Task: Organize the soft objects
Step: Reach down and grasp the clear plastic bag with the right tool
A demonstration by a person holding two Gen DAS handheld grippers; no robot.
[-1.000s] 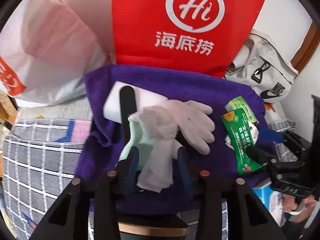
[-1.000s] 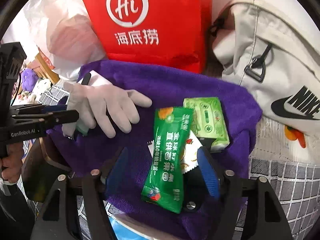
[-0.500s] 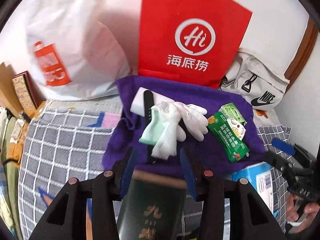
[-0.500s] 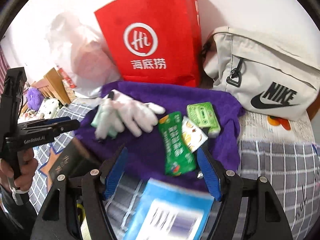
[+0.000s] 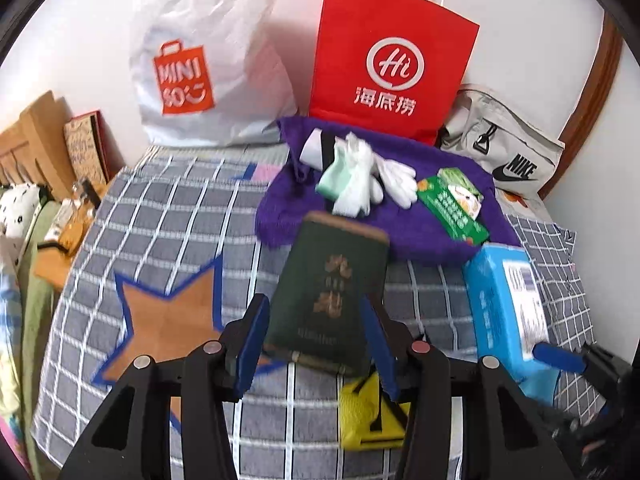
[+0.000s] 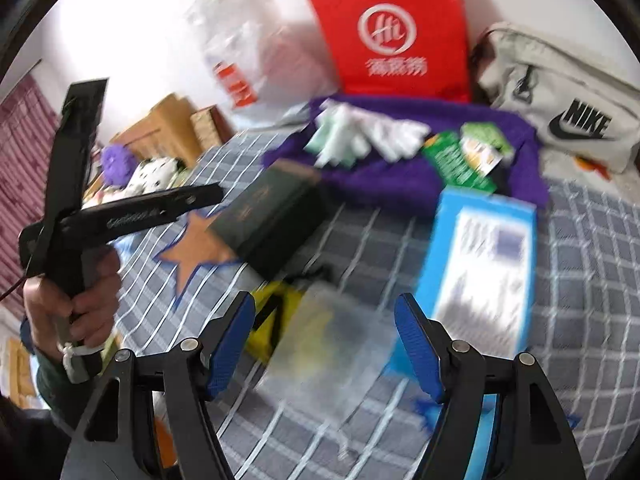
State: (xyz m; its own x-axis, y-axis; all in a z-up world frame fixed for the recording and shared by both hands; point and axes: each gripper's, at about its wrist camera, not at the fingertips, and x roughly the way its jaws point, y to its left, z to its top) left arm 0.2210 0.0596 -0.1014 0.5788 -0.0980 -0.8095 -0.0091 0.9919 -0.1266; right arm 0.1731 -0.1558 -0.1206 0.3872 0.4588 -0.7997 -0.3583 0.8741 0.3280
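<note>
Several soft things already lie gathered on the purple towel (image 5: 420, 236) at the far end of the bed: a white glove (image 5: 394, 178), a pale green cloth (image 5: 334, 180) and a crumpled white cloth (image 5: 358, 192) overlapping one another, with green snack packets (image 5: 452, 208) just beside them. We judge this part of the sorting done, or nearly so. Nearer to us, on the checked bedspread (image 5: 160, 216), are a dark green box (image 5: 328, 292), a blue box (image 5: 504, 300) and a yellow packet (image 5: 360, 416), none of them on the towel; whether they belong to the task we cannot tell. A clear plastic bag (image 6: 332, 352), badly blurred, lies in front of the right gripper (image 6: 324, 344) and may be the next thing to pick up.

Our left gripper (image 5: 314, 344) has just been opening; its fingers (image 5: 252, 336) stand apart with nothing pinched, the green box merely seen beyond them. The right gripper's fingers (image 6: 416, 344) are spread wide and empty as well. A red paper bag (image 5: 392, 60), a white shopping bag (image 5: 200, 60) and a grey shoulder bag (image 5: 504, 148) lean against the wall behind
</note>
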